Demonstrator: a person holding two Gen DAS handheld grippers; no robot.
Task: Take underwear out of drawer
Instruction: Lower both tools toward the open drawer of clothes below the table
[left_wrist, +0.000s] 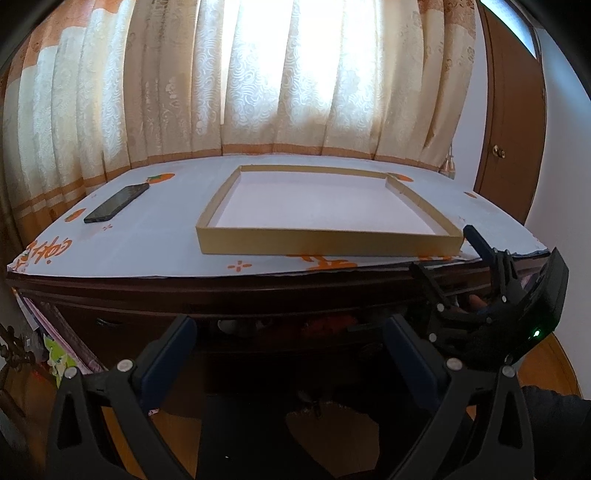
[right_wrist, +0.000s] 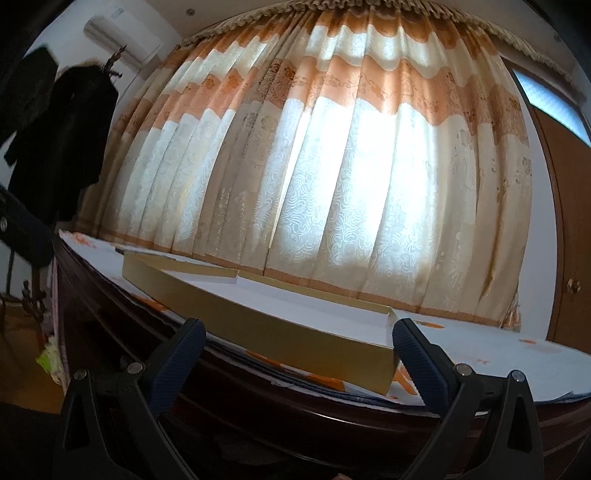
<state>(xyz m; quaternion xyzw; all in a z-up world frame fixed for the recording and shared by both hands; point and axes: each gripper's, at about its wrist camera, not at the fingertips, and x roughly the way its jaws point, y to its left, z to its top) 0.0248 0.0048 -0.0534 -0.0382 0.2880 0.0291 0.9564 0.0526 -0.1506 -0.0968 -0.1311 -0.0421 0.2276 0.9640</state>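
- Nearest my left wrist camera is my left hand-held gripper (left_wrist: 290, 341), its two dark blue padded fingers (left_wrist: 168, 354) spread wide with nothing between them, aimed at the dark gap under the worktop edge.
- My right hand-held gripper (right_wrist: 299, 345) is likewise spread wide and holds nothing; in the left view it shows as a black body with a small green light (left_wrist: 509, 306), just beside the right front corner of the worktop.
- The dark brown wooden drawer (left_wrist: 288, 332) sits under the front edge and looks pulled out a little; inside, in deep shadow, I see something pale (left_wrist: 229, 325) and something orange-red (left_wrist: 325, 325). I cannot tell whether either is the underwear.
- The worktop (left_wrist: 155, 243) is covered with a white sheet printed with orange fruit and lettering.
- A shallow, square, tan cardboard tray with a white inside (left_wrist: 328, 245) lies flat on the sheet near the front edge; from the right wrist its near wall (right_wrist: 266, 332) fills the space between my fingers.
- A black slab-shaped phone (left_wrist: 116, 203) lies flat to the left of the tray, well apart from it.
- Cream-and-orange patterned curtains (right_wrist: 332, 184) hang behind, lit from outside.
- A brown wooden door with a round knob (left_wrist: 513, 140) stands at the right.
- A dark garment (right_wrist: 62, 147) hangs at the far left.
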